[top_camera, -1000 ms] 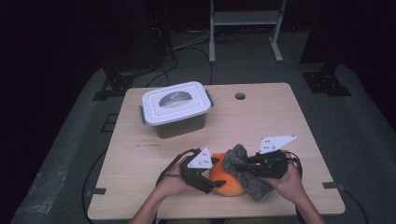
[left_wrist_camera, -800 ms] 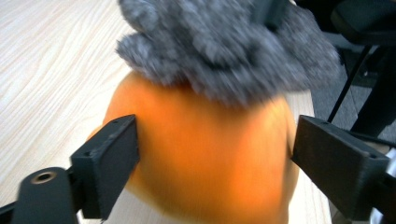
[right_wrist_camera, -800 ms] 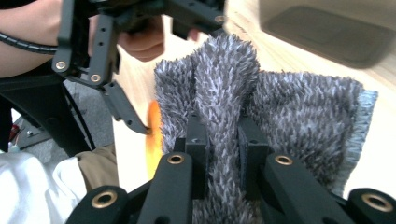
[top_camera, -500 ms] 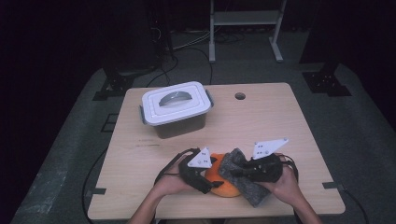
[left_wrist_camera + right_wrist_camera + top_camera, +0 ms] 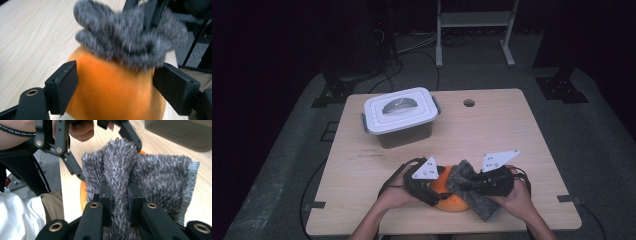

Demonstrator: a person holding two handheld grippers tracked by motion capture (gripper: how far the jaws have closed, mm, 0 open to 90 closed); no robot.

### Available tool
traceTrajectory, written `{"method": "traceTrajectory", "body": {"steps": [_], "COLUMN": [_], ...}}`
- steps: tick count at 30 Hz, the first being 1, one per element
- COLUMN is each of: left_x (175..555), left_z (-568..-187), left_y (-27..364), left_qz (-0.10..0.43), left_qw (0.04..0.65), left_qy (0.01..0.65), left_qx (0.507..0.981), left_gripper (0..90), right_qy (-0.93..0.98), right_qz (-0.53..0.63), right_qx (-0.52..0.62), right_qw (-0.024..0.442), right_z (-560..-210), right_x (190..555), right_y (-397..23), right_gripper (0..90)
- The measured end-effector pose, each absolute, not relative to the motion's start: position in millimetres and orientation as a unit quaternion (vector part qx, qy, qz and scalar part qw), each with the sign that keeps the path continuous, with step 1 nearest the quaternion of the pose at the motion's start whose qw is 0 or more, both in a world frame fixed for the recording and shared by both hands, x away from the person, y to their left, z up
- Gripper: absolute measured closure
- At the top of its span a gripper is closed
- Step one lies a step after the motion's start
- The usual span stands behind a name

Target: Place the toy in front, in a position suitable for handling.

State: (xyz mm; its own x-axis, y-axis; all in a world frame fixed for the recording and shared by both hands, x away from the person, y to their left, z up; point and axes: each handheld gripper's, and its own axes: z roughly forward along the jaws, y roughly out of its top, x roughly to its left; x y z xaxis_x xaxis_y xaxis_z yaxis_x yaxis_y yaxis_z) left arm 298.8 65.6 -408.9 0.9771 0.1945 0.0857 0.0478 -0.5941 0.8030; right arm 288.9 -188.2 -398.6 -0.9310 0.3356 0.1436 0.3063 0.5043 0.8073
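Low in the centre of the high view, an orange ball-like object (image 5: 451, 196) sits on the wooden table (image 5: 492, 130) near its front edge, with a fuzzy grey cloth (image 5: 472, 190) draped over its right side. The right gripper (image 5: 117, 195) is clamped on a fold of that cloth, while the left gripper (image 5: 113, 82) brackets the orange object, its jaws having just spread a little; whether the pads press on it I cannot tell. Wiping looks under way, with most of the orange surface bare, and the lidded plastic box (image 5: 399, 115) at upper left stands closed and untouched.
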Motion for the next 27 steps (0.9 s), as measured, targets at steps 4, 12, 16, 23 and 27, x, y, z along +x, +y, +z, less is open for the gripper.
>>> {"method": "traceTrajectory", "body": {"steps": [4,12,16,23,27], "left_x": [302,302,301,307,307], "left_z": [-410,-402,-408,-413,-411], "left_y": [72,72,67,81,85], "left_qz": [0.068,0.079,0.088,0.06,0.056], "left_qw": [0.426,0.44,0.427,0.412,0.405], "left_qy": [0.078,0.078,0.068,0.081,0.076], "left_qx": [0.899,0.891,0.897,0.906,0.909], "left_gripper": [24.9,19.3,19.7,26.1,26.8], "right_qy": [0.867,0.864,0.866,0.862,0.86], "right_qz": [0.46,0.463,0.466,0.465,0.462], "right_qx": [0.191,0.198,0.181,0.202,0.218], "right_qw": [0.016,0.013,0.015,0.009,0.012], "right_z": [-402,-404,-402,-409,-411], "right_x": [292,294,291,297,299], "right_y": [-194,-195,-185,-194,-199], "right_gripper": [77.5,77.3,77.2,77.2,77.1]}}
